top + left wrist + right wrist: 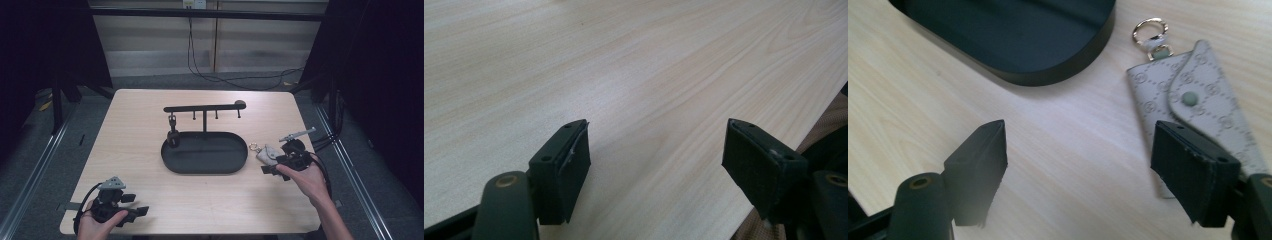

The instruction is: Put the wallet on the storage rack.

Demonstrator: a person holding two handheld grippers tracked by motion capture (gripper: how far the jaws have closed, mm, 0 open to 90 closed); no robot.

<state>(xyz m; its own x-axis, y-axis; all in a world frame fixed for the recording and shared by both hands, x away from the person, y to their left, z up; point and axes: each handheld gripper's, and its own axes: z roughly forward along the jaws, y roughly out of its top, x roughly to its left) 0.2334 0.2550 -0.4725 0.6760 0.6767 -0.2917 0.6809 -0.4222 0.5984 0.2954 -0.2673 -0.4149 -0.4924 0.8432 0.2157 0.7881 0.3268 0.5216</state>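
Observation:
A grey patterned key pouch (267,153) with a metal ring (1149,29) lies flat on the wooden table (140,165), just right of a black oval tray (170,165). From the tray rises a black stand (202,107) with a hook bar, and a small dark item (173,135) hangs from its leftmost hook. My right gripper (270,162) hovers at the pouch (1193,100) with its jaws apart; one jaw covers the pouch's near corner and nothing is pinched. My left gripper (136,204) rests near the table's front left corner, open (656,150) over bare wood.
The tray's rim (1048,75) lies just ahead of my right gripper (1080,150). Black cables (210,75) run across the floor behind the table. Metal rails (35,170) flank the table on both sides. The table's front edge is close beside the left gripper.

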